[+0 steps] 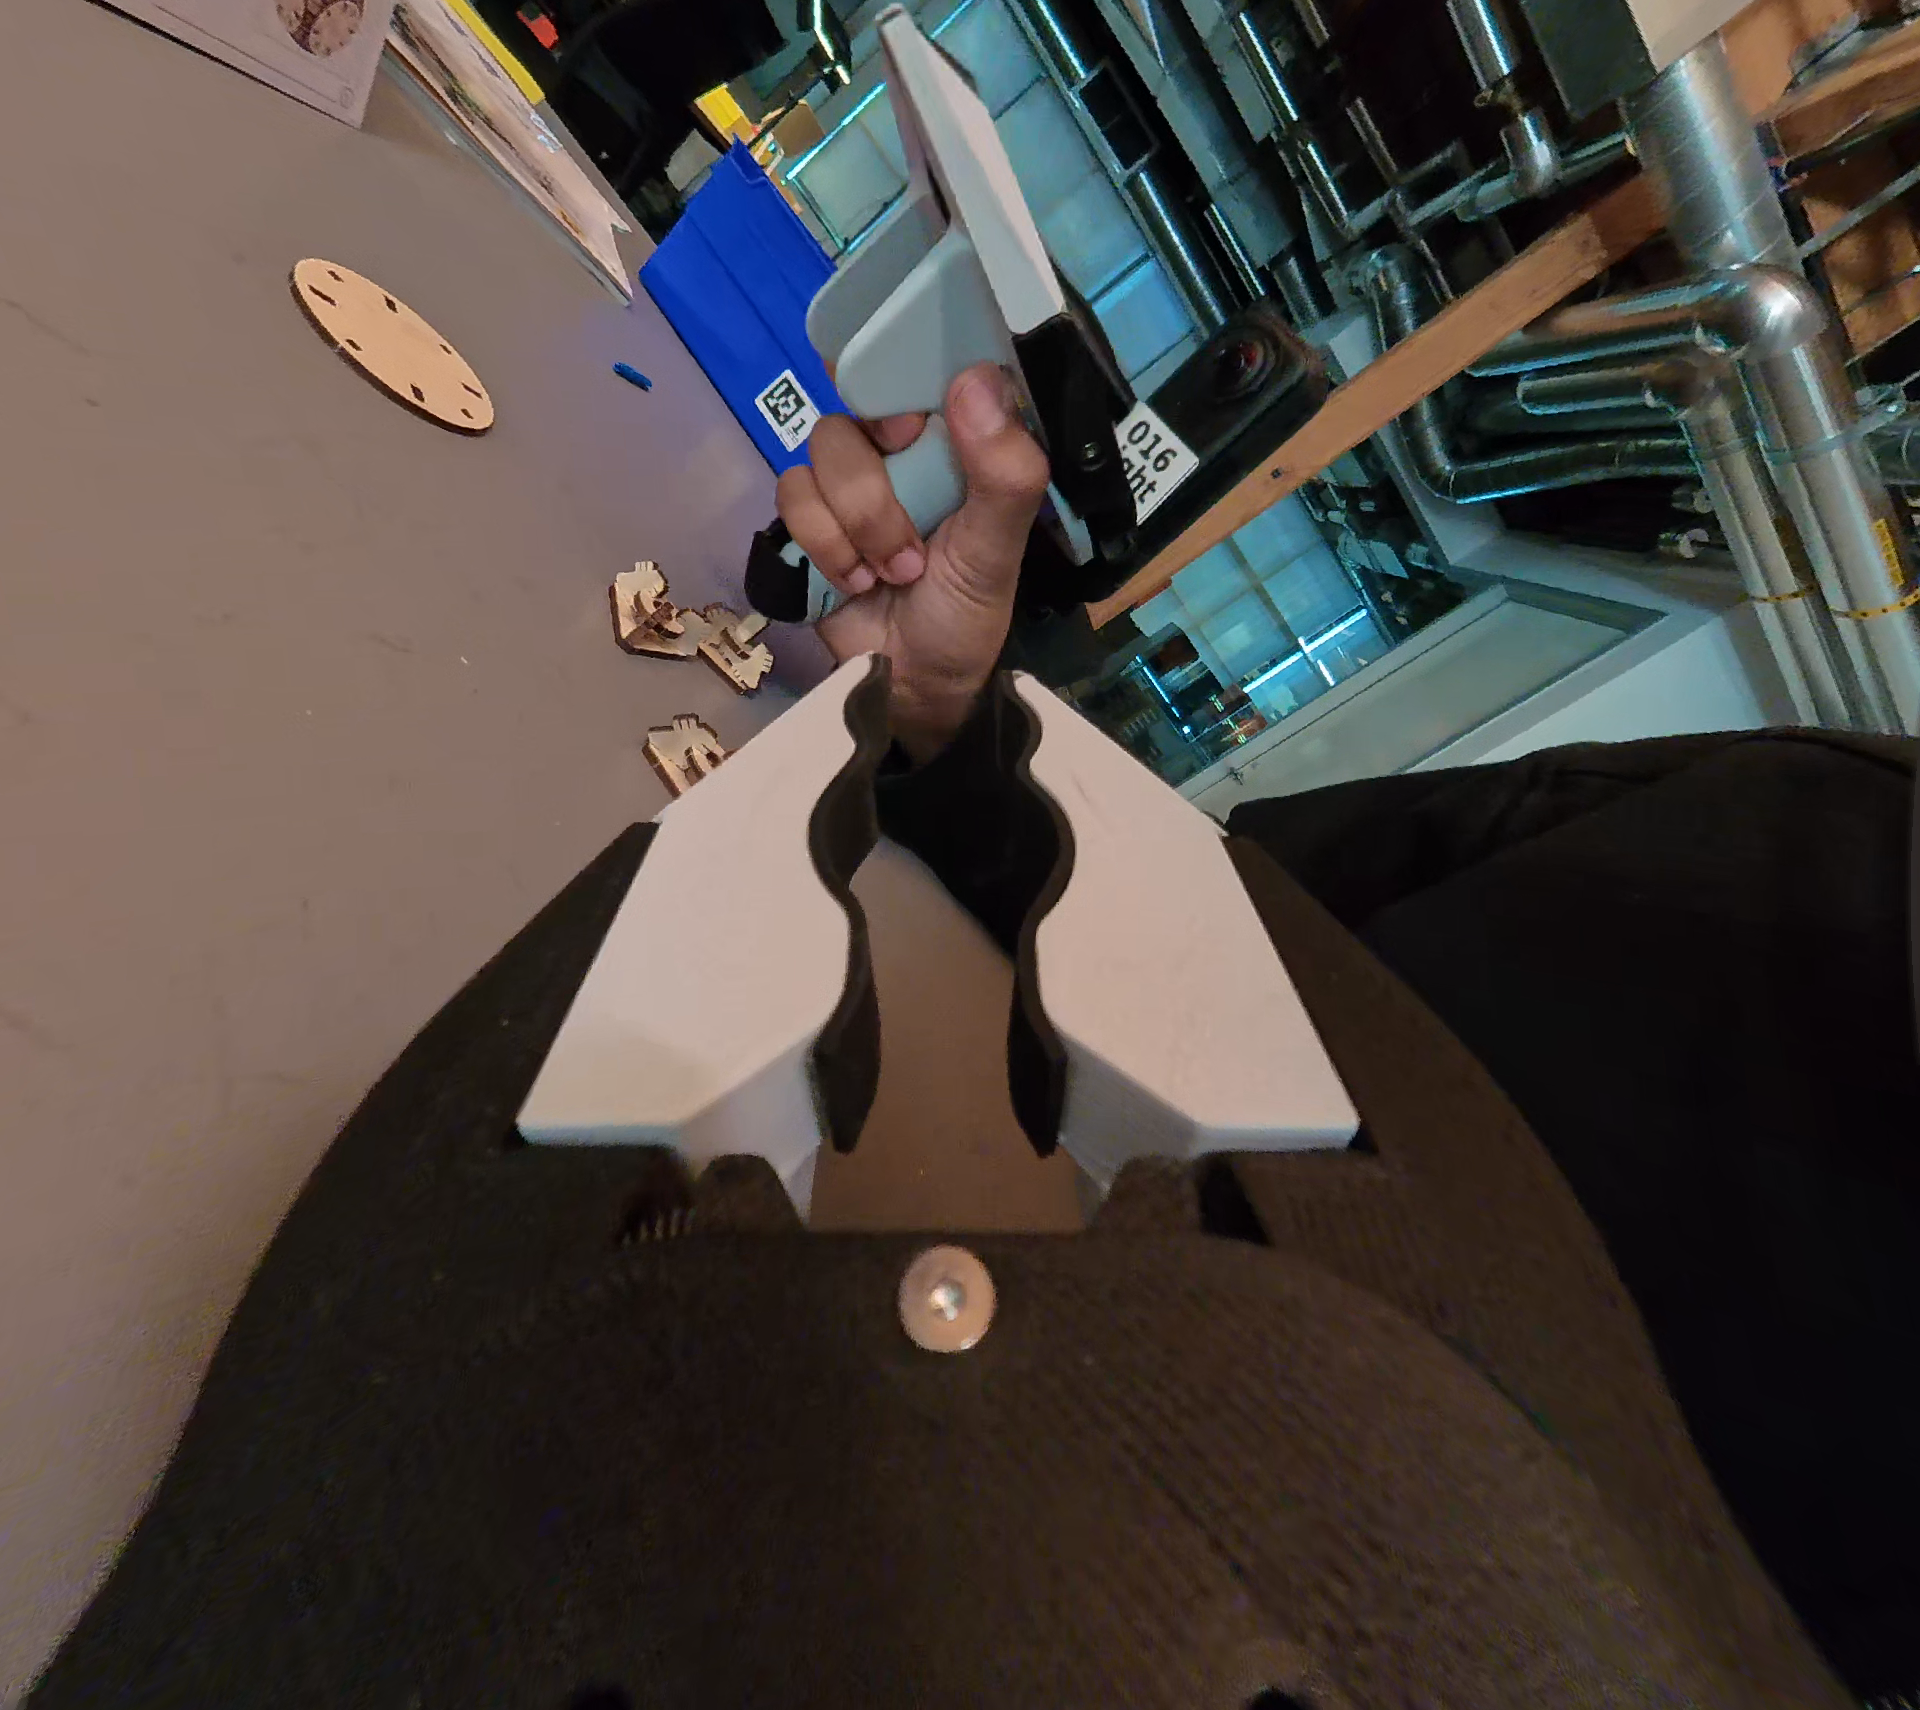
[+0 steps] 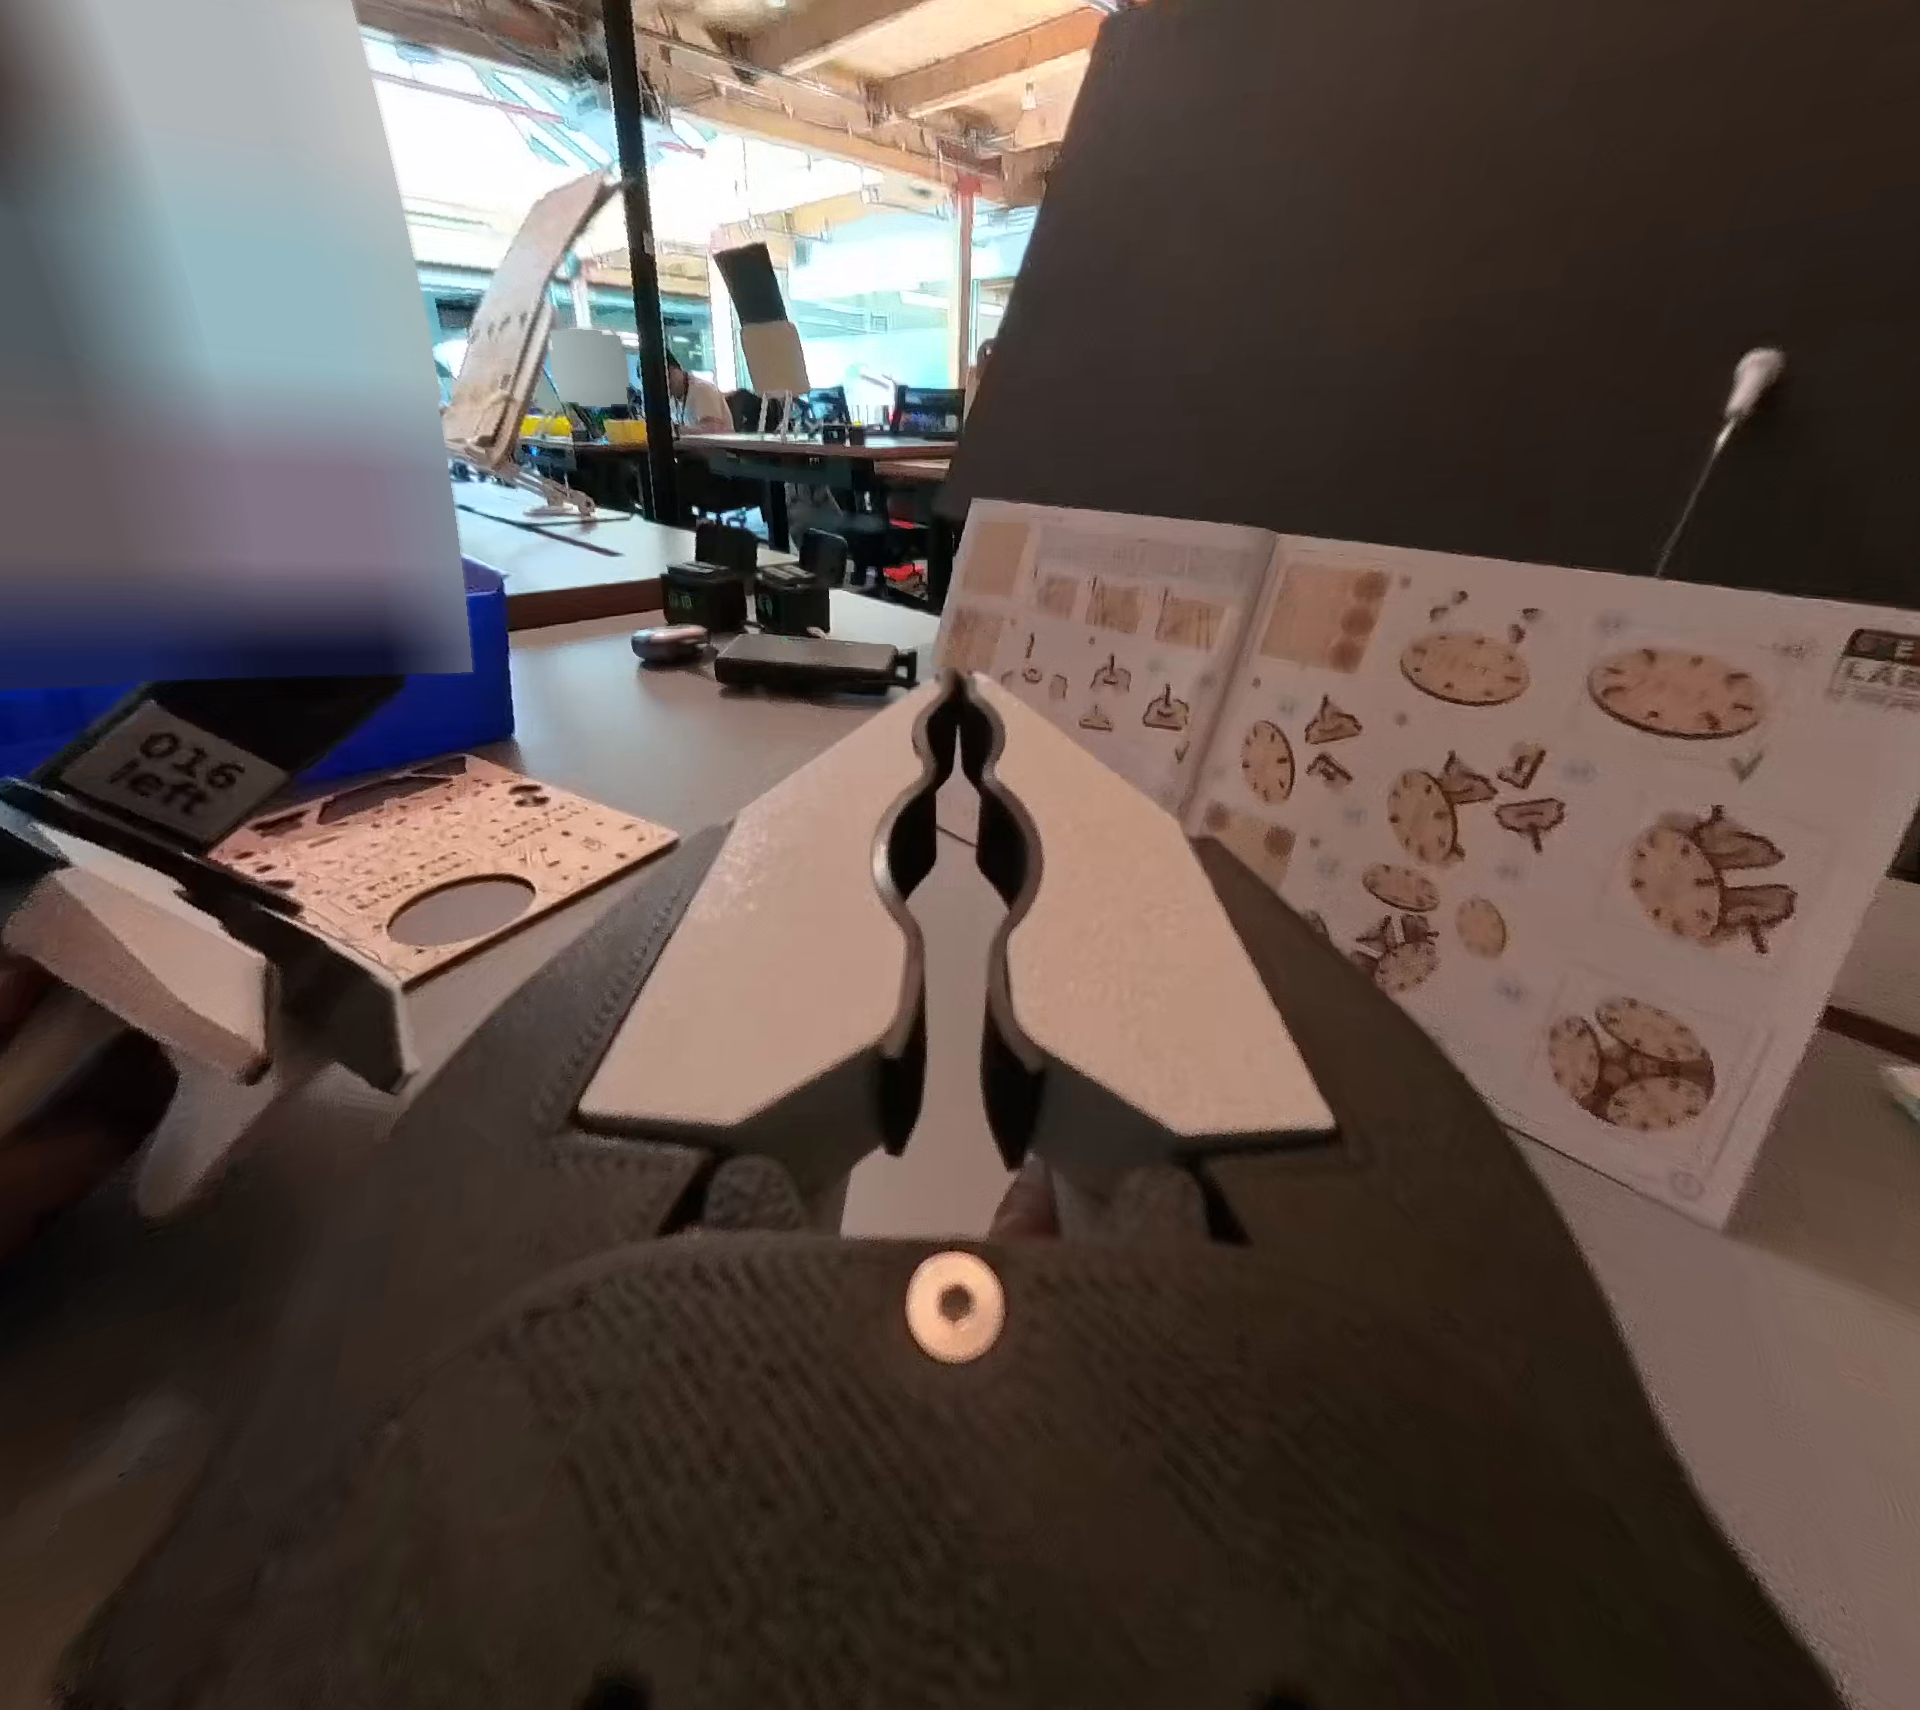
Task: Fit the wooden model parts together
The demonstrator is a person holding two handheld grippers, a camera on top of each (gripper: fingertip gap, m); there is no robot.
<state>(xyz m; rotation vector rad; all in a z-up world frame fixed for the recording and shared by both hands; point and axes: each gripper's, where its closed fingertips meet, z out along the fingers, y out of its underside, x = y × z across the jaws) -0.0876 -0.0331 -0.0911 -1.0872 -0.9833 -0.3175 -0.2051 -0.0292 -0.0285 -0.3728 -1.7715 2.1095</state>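
My left gripper (image 1: 940,673) is open with nothing between its pads; it is tilted beside the grey table (image 1: 208,621). Past its tips a hand (image 1: 935,517) holds my right gripper (image 1: 896,24) raised off the table. A round wooden disc (image 1: 390,346) and small wooden pieces (image 1: 686,621) lie on the table to the left. In the right wrist view my right gripper (image 2: 961,686) is shut, pads together with nothing between them, facing an open instruction booklet (image 2: 1455,777). My left gripper (image 2: 156,912) shows at the left edge, over a laser-cut wooden sheet (image 2: 447,850).
A blue bin (image 1: 727,278) stands at the far side of the table; it also shows in the right wrist view (image 2: 473,684). A flat black device (image 2: 805,663) and two black chargers (image 2: 717,595) sit behind. A dark panel (image 2: 1455,258) stands behind the booklet. The grippers' ends are close to 12 centimetres from one another.
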